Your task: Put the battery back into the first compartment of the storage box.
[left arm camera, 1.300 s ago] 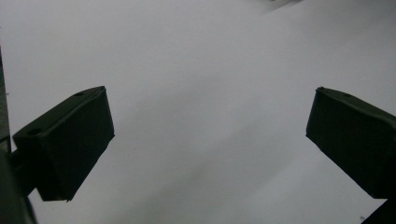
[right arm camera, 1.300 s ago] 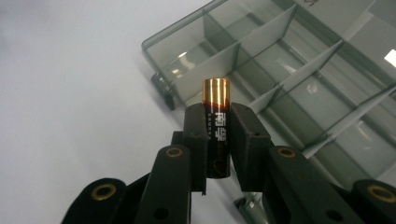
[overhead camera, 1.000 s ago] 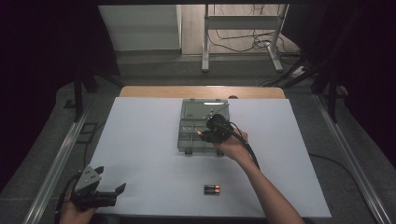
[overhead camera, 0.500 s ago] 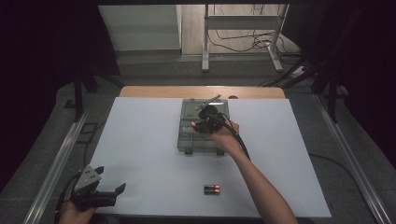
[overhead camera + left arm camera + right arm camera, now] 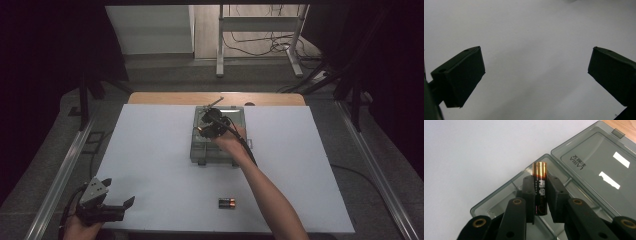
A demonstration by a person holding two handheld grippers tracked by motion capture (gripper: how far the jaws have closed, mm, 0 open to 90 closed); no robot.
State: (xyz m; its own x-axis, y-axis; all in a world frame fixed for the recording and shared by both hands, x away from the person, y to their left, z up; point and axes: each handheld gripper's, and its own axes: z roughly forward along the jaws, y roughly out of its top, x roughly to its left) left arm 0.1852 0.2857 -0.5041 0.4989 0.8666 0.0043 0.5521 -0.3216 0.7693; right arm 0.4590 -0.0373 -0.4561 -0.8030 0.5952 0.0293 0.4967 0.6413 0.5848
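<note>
My right gripper (image 5: 540, 187) is shut on a black and copper battery (image 5: 540, 185), held upright between its pads. It hovers over the open smoky-grey plastic case (image 5: 506, 195), whose lid (image 5: 599, 160) lies flat behind. From above, the right gripper (image 5: 209, 125) sits over the case (image 5: 200, 150) at mid-table. Another battery (image 5: 227, 203) lies on the white mat near the front edge. My left gripper (image 5: 107, 207) rests at the front left corner, jaws wide apart; in the left gripper view it (image 5: 536, 75) has only white mat between its fingers.
The white mat (image 5: 150, 150) covers most of the table, with a wooden strip (image 5: 165, 98) at the far edge. Metal rails (image 5: 60, 175) run along both sides. A stand and cables (image 5: 260, 45) are on the floor beyond.
My right hand with the battery has moved away from me and a little left over the case. The left gripper has stayed in place.
</note>
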